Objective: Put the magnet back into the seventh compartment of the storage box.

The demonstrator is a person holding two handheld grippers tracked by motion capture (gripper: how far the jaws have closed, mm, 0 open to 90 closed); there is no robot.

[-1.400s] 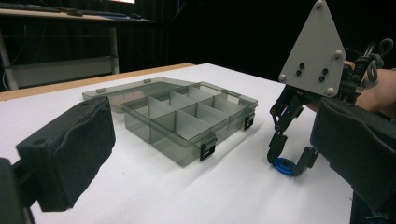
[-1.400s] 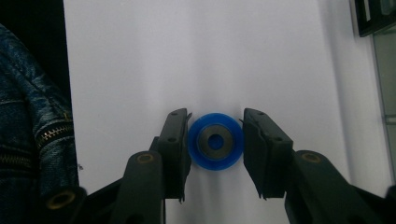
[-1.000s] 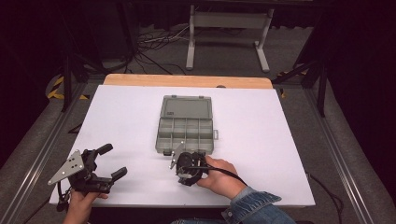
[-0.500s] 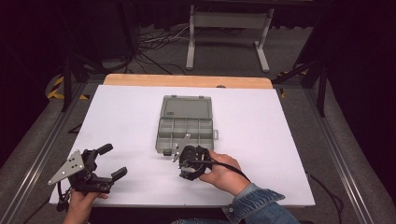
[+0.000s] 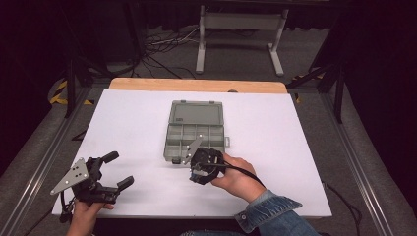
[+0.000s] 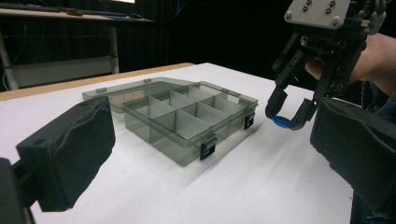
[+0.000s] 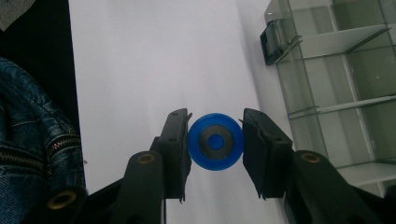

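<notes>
A round blue plastic disc [image 7: 215, 142] is gripped between the right gripper's [image 7: 215, 144] jaws above the white desk [image 5: 128, 128], at 6 o'clock of the open grey compartment box [image 5: 194, 135]. The left gripper's [image 5: 115, 169] jaws are spread, empty.

The box [image 6: 187, 121] at 12 o'clock is smoky translucent plastic, glossy. The table [image 5: 295, 147] is matt white with a wooden far edge. The disc [image 7: 215, 142] looks smooth blue plastic.

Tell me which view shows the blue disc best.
The right gripper view: the blue disc faces the camera, round with a dark centre, clamped between the right gripper fingers. The left gripper view catches just its blue edge from the side. In the high view the right gripper hides it.
</notes>
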